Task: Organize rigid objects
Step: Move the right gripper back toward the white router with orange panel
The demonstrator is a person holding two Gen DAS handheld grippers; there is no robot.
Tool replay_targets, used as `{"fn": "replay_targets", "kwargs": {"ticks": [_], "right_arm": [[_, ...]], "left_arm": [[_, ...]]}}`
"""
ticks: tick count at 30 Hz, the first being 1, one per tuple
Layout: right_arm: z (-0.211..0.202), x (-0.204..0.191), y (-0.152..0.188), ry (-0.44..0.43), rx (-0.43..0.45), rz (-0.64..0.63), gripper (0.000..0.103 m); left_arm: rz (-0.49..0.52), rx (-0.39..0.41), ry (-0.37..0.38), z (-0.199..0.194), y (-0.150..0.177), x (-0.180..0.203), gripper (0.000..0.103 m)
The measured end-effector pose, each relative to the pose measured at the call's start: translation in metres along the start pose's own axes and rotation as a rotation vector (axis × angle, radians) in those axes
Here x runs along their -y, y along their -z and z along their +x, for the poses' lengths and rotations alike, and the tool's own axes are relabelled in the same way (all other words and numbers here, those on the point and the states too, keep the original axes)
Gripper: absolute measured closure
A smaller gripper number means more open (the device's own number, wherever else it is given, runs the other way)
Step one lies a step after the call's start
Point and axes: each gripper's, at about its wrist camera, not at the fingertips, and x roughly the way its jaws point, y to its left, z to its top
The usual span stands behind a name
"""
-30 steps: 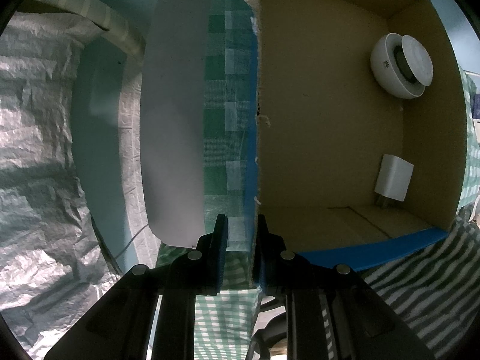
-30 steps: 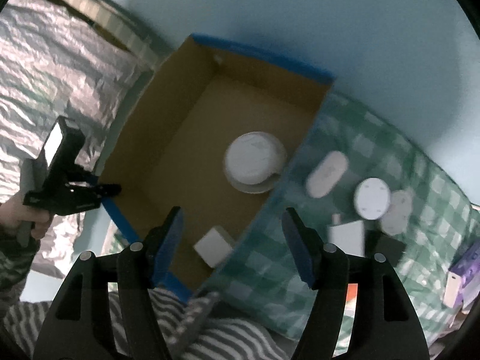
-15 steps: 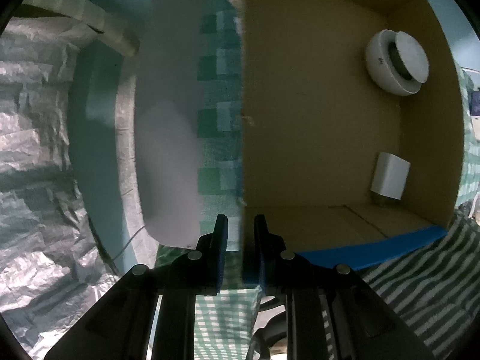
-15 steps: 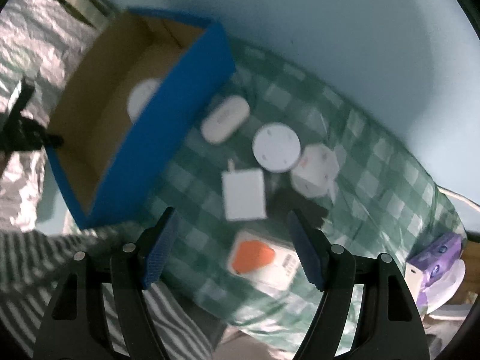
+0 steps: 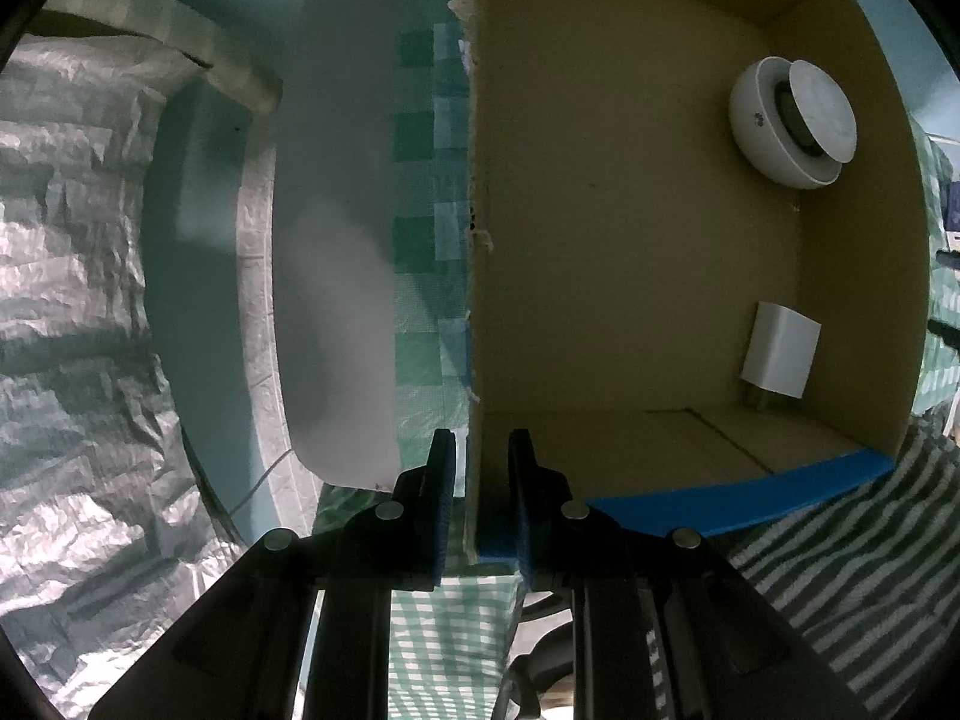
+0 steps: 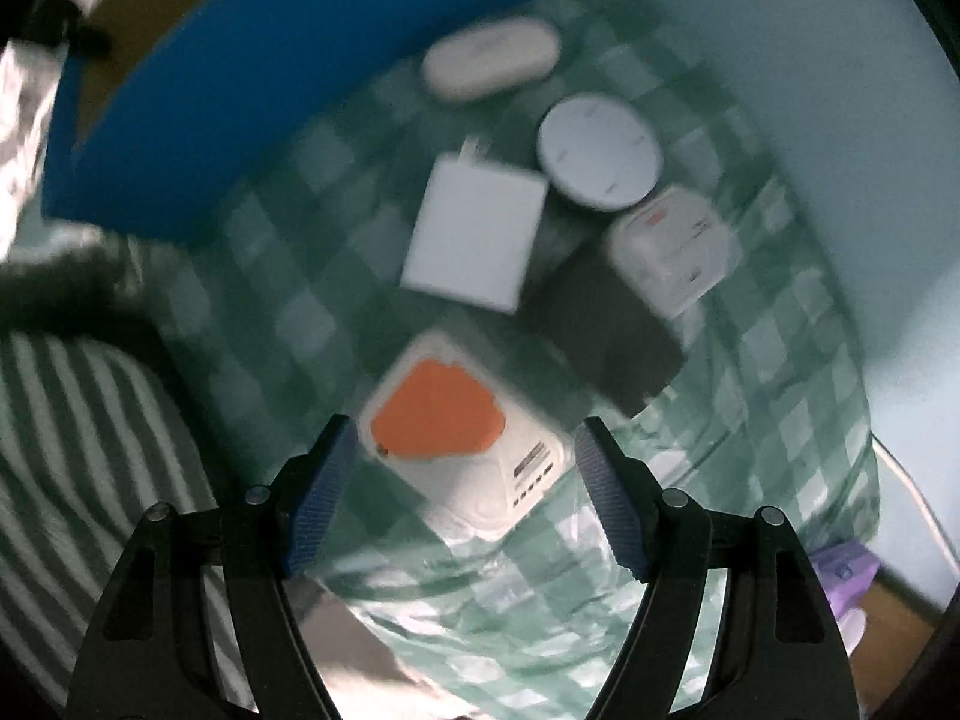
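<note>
My left gripper (image 5: 478, 480) is shut on the near wall of a blue cardboard box (image 5: 738, 501). Inside the box lie a round white device (image 5: 792, 120) and a white charger (image 5: 779, 359). My right gripper (image 6: 465, 492) is open and empty, just above a white box with an orange mark (image 6: 462, 432) on the green checked cloth (image 6: 780, 372). Beyond it lie a white square adapter (image 6: 474, 240), a white disc (image 6: 599, 150), a white oval case (image 6: 489, 59), a white cube plug (image 6: 672, 249) and a dark block (image 6: 612, 336). The blue box (image 6: 288, 78) shows at upper left.
Crinkled silver foil (image 5: 72, 300) covers the left side. A striped cloth (image 6: 78, 438) lies at the lower left of the right wrist view. A purple pack (image 6: 846, 570) sits at the lower right. A pale wall (image 6: 840, 60) stands behind the cloth.
My right gripper has swung away from the box to the right and come down close over the white box with the orange mark. My left gripper keeps its hold on the box wall.
</note>
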Motion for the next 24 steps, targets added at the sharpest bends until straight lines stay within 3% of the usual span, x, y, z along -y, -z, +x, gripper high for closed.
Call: {"fn": "replay_targets", "kwargs": {"ticks": [10, 16, 19, 24], "right_arm": [[0.033, -0.024, 0.006, 0.112, -0.074, -0.236, 0.025], [0.046, -0.036, 0.003, 0.121, -0.068, -0.317, 0.023], [0.051, -0.034, -0.004, 0.081, -0.075, -0.251, 0.024], [0.055, -0.007, -0.014, -0.051, -0.091, 0.023, 0.029]], "left_arm": [[-0.012, 0.000, 0.000, 0.000, 0.000, 0.001, 0.085], [-0.023, 0.000, 0.004, -0.001, 0.000, 0.001, 0.085], [-0.031, -0.003, 0.007, 0.000, 0.000, 0.000, 0.085], [-0.010, 0.000, 0.002, -0.001, 0.000, 0.003, 0.085]]}}
